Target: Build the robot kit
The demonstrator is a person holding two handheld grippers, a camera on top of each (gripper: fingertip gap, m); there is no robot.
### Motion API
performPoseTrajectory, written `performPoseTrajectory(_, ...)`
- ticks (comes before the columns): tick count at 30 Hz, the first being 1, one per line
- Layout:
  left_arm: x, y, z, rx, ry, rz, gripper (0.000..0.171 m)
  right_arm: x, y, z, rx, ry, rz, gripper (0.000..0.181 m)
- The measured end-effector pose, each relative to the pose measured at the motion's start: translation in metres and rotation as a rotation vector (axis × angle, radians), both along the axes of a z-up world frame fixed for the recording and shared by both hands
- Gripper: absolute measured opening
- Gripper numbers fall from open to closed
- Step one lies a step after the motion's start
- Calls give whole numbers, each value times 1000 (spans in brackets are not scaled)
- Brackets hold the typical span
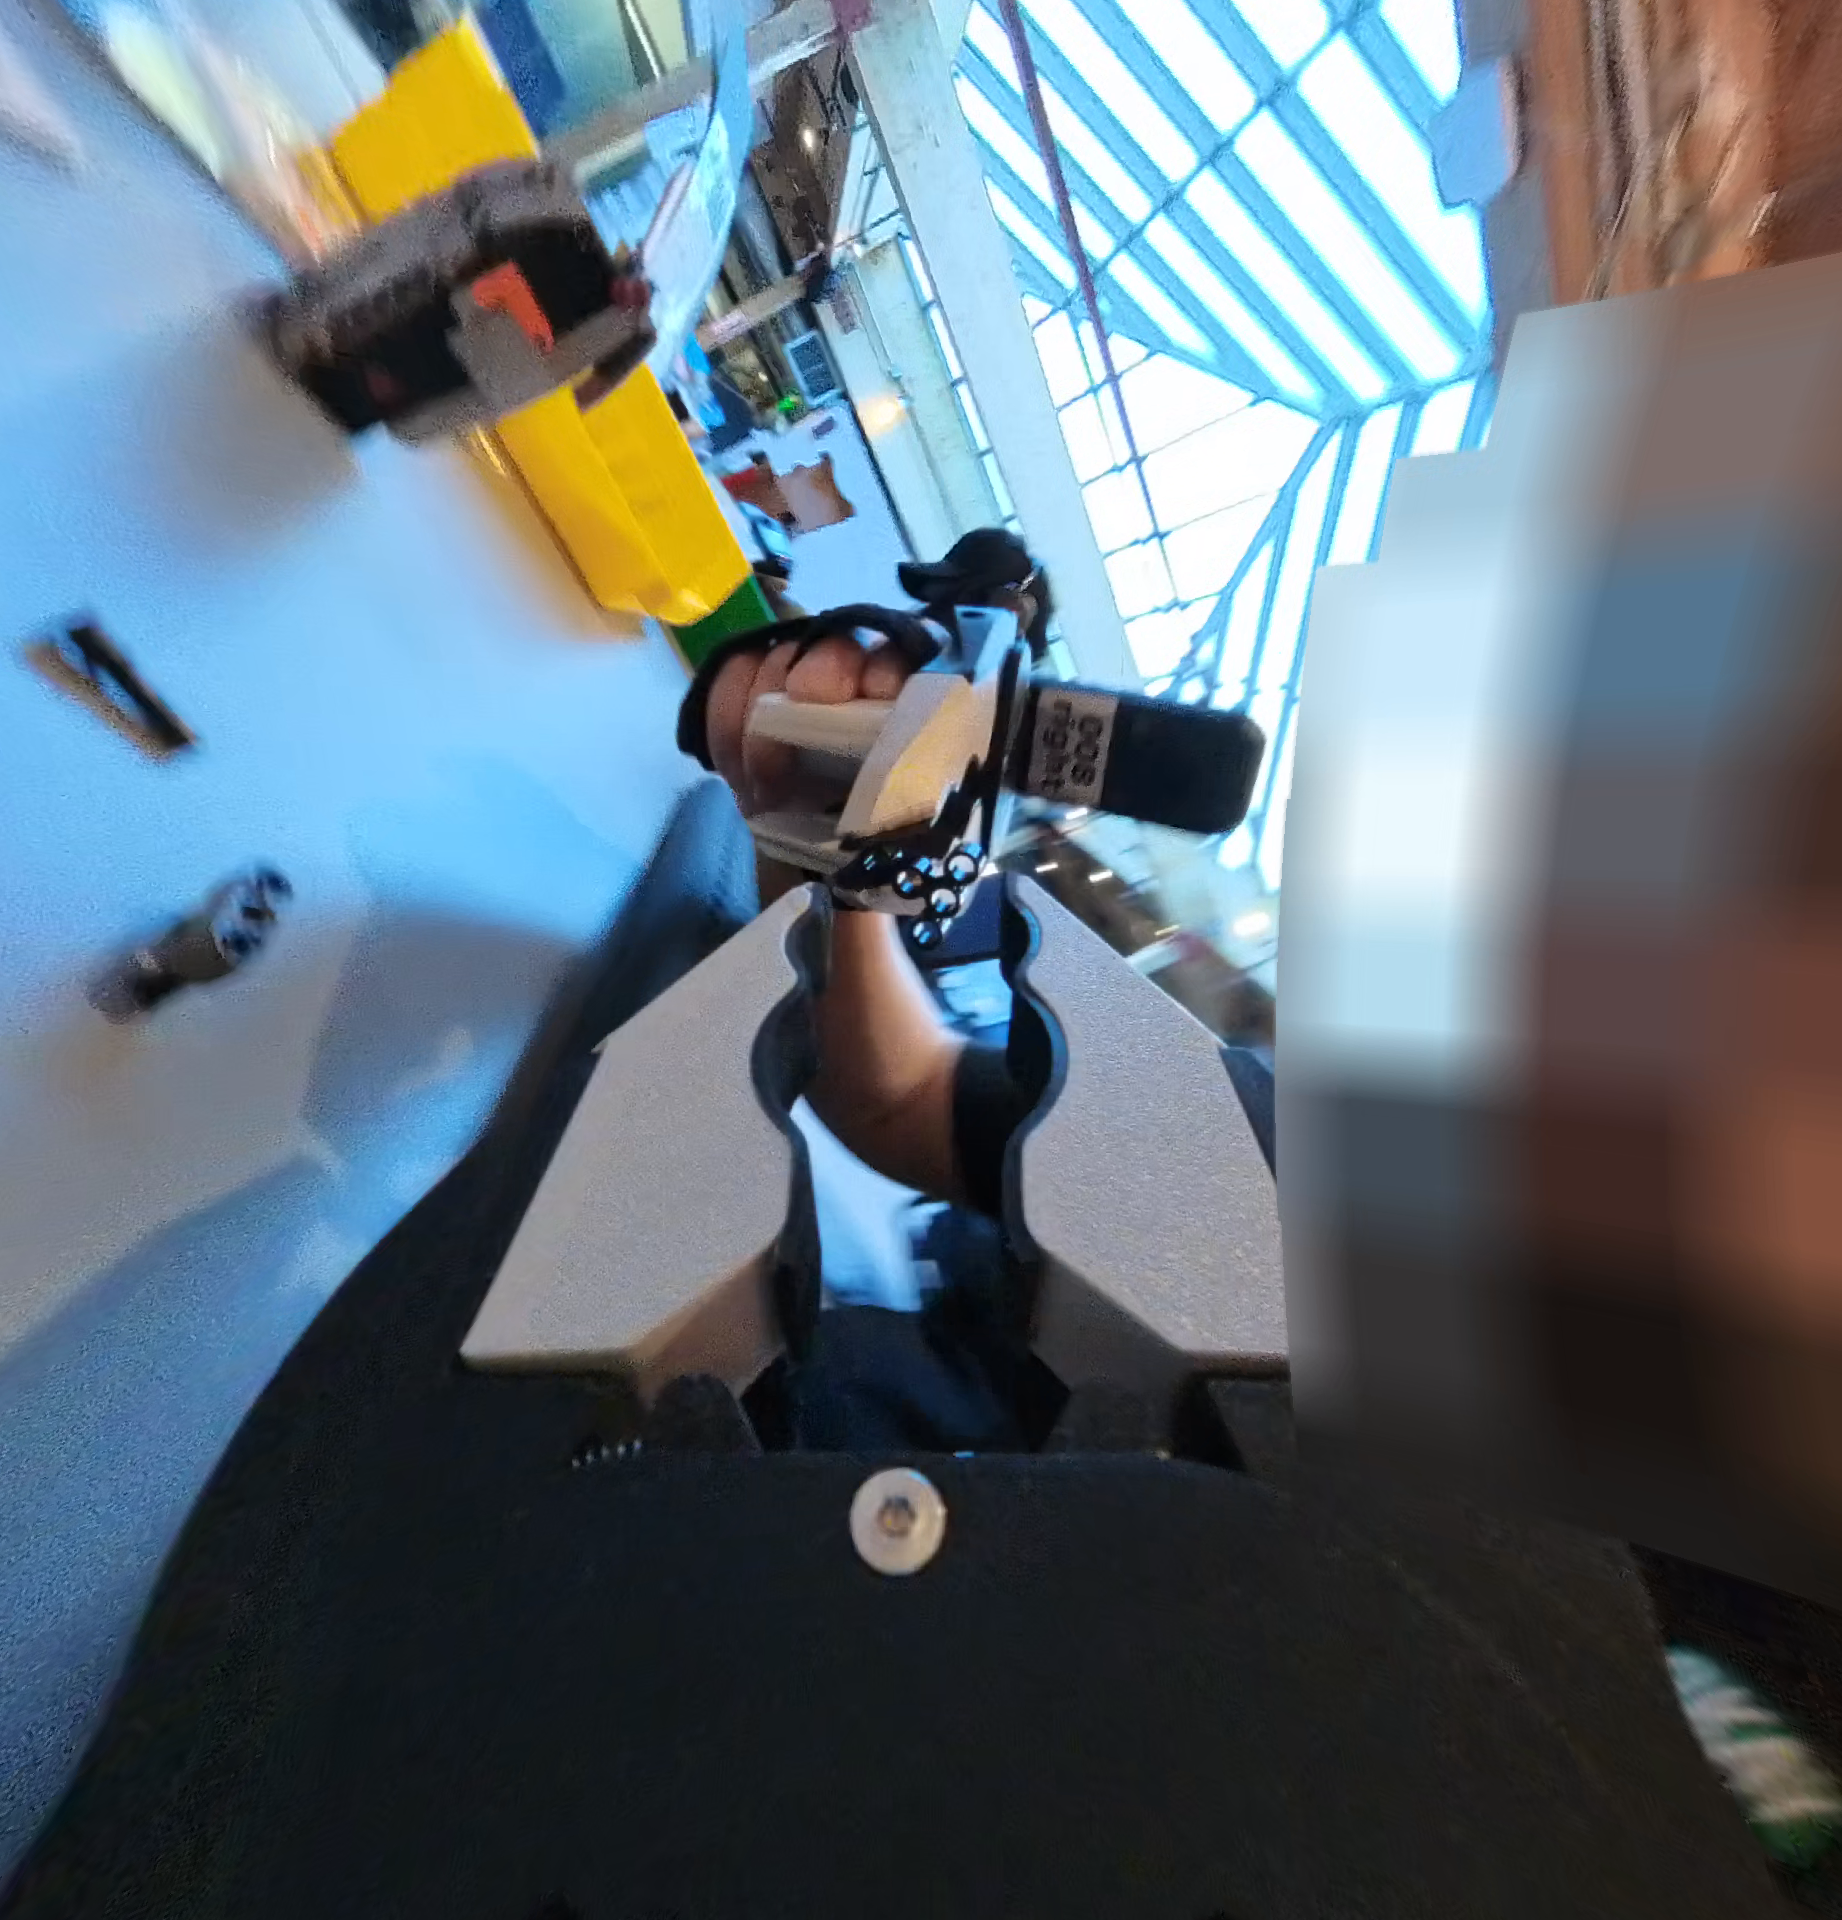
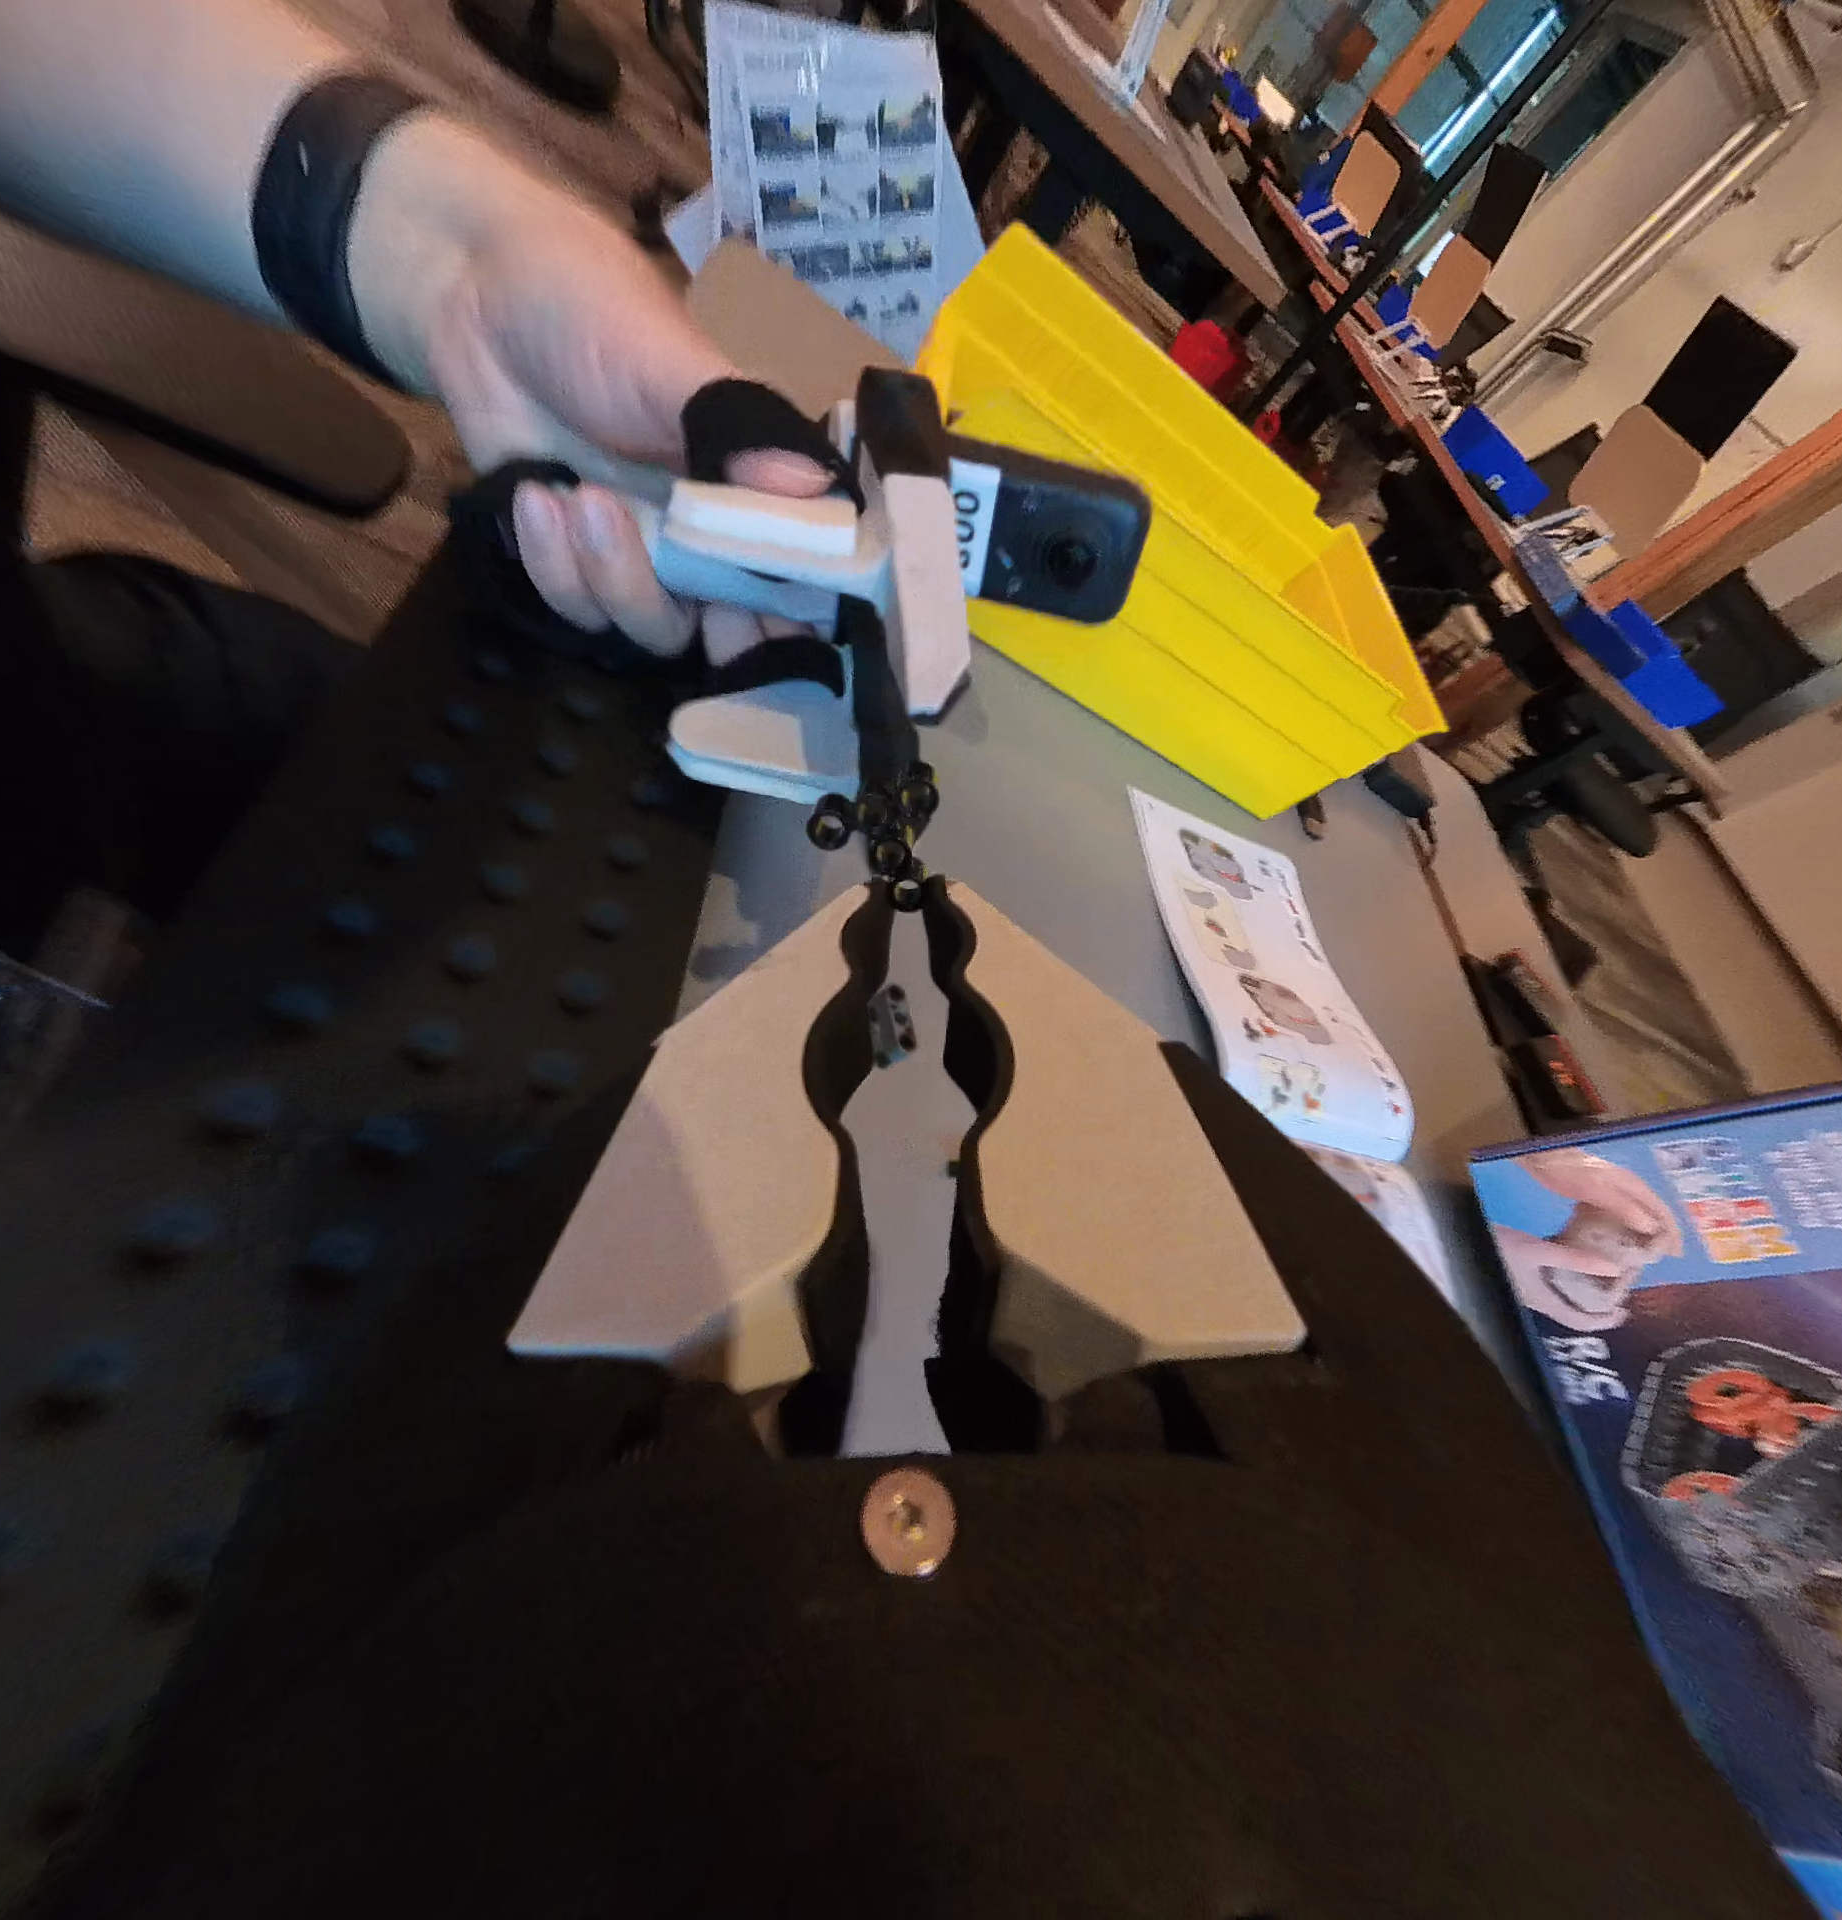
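While right tool (image 2: 904, 885) pinches black holed piece (image 2: 877, 816), left tool (image 1: 912, 896) apparently parted — just beside it

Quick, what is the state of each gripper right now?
Left gripper: open, holding nothing.
Right gripper: shut on the black holed piece.

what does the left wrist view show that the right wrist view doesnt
Only the left wrist view: a partly built grey brick model on the white table, two loose small parts, and bright windows.

Only the right wrist view: an open instruction booklet, a blue box and a small grey piece on the table.

Both: the yellow bins and the black holed piece where the left gripper and right gripper meet.
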State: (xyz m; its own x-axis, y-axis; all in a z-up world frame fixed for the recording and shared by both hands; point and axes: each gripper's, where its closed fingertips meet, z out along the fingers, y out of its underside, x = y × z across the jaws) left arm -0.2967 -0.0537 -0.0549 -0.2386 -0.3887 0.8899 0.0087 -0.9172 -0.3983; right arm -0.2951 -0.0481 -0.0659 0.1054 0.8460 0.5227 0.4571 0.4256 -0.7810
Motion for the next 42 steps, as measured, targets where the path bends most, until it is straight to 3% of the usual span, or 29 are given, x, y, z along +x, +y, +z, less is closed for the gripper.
performPoseTrajectory(4,-3,-3,17,410,26,117,33,0,-1,4,-99,52,24,5)
performPoseTrajectory(7,0,-12,21,570,30,116,33,-3,-6,3,-106,47,55,5)
performPoseTrajectory(10,3,-22,22,631,10,53,19,-6,-12,0,-115,37,84,5)
performPoseTrajectory(15,9,-30,15,695,49,0,19,-9,-19,2,-177,55,130,5)
performPoseTrajectory(21,12,-32,8,753,111,-23,3,-9,-23,-3,-250,50,159,5)
performPoseTrajectory(26,9,-28,23,814,64,78,3,-10,-18,11,-308,164,154,5)
performPoseTrajectory(28,3,-23,34,817,14,155,3,-7,-11,21,-338,247,119,14)
performPoseTrajectory(32,-13,-16,50,837,-78,289,3,0,-12,44,-530,427,131,18)
performPoseTrajectory(36,-20,-15,52,890,-86,331,3,-4,-21,49,-681,475,192,17)
performPoseTrajectory(38,-23,-15,50,914,-57,329,3,-4,-4,34,-670,422,73,16)
performPoseTrajectory(42,-34,-1,39,993,104,390,3,35,69,-23,-654,193,-426,15)
